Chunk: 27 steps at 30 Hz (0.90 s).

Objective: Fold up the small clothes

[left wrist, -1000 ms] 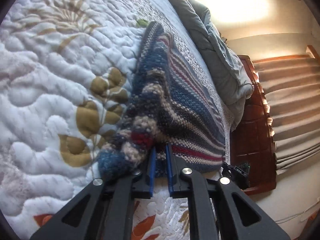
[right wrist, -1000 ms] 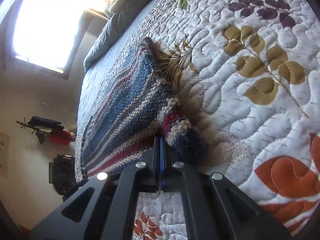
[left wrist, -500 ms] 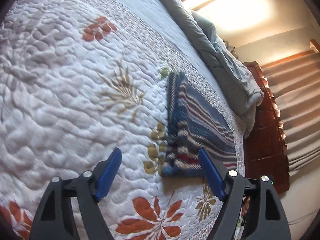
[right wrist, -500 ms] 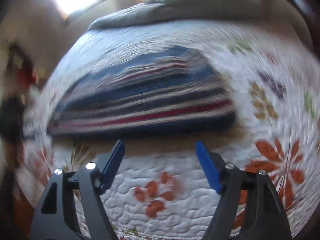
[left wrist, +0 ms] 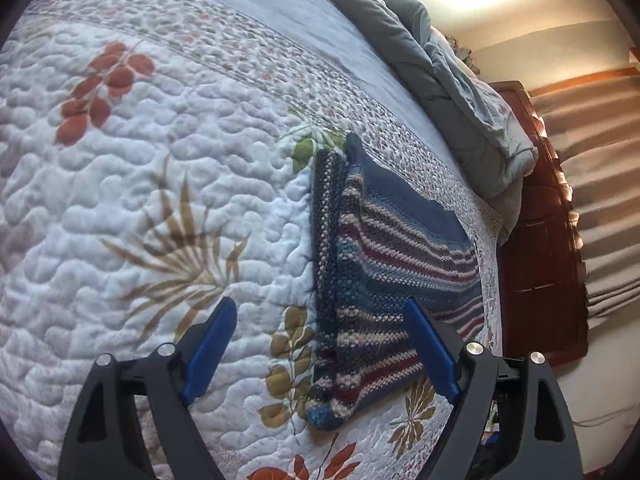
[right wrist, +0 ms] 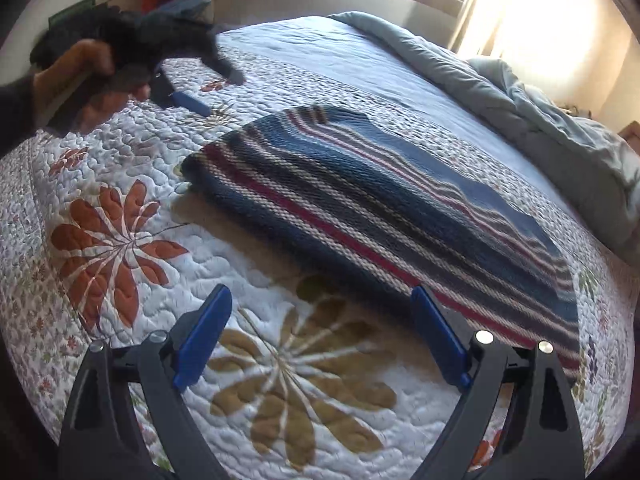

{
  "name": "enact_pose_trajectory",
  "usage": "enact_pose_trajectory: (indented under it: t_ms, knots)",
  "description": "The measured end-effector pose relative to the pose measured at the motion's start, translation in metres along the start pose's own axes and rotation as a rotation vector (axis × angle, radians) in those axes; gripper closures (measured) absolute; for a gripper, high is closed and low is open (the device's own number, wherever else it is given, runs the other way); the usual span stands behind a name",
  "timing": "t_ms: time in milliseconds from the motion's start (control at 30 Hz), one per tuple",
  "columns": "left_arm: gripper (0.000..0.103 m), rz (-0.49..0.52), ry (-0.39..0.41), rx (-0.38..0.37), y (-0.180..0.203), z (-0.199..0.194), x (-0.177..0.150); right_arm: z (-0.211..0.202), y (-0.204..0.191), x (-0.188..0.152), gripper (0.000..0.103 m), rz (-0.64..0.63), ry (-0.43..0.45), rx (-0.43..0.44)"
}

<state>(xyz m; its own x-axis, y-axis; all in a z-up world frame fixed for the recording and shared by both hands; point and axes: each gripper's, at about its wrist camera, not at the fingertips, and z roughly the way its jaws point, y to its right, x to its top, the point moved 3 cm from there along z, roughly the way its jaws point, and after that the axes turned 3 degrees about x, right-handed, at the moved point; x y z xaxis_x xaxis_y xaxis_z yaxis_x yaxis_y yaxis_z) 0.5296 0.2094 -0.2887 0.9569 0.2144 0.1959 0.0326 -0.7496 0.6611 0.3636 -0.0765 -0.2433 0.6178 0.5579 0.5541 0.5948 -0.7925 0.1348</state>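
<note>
A striped knitted garment (left wrist: 384,272) in blue, cream and red lies folded flat on the quilted bedspread (left wrist: 140,184). It also shows in the right wrist view (right wrist: 380,208). My left gripper (left wrist: 320,344) is open and empty, just short of the garment's near corner. My right gripper (right wrist: 322,332) is open and empty, near the garment's long edge. The left gripper, held in a hand, also shows in the right wrist view (right wrist: 188,76), blurred, beyond the garment's far left corner.
A grey duvet (left wrist: 440,80) is bunched at the far end of the bed, seen too in the right wrist view (right wrist: 540,120). A dark wooden cabinet (left wrist: 540,240) and curtains stand past the bed's edge. A bright window (right wrist: 520,8) lies behind.
Both grippers were shut on the garment's corners a second ago. They let go, opened wide and drew back; the garment now lies flat and folded on the bed.
</note>
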Motion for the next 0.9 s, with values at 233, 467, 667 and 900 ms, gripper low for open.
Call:
enact_pose_trajectory:
  t_ms: [233, 467, 667, 900]
  knots:
    - [0.017, 0.041, -0.046, -0.049, 0.011, 0.028, 0.021, 0.029, -0.022, 0.016, 0.013, -0.057, -0.001, -0.014]
    - [0.017, 0.022, -0.067, -0.079, 0.004, 0.047, 0.035, 0.047, -0.049, 0.021, 0.013, -0.170, 0.007, -0.080]
    - [0.017, 0.016, -0.077, -0.088, 0.002, 0.060, 0.047, 0.067, -0.075, 0.026, 0.013, -0.272, 0.013, -0.144]
    - [0.017, 0.039, -0.114, -0.109, 0.016, 0.087, 0.061, 0.092, -0.096, 0.043, 0.013, -0.365, 0.049, -0.242]
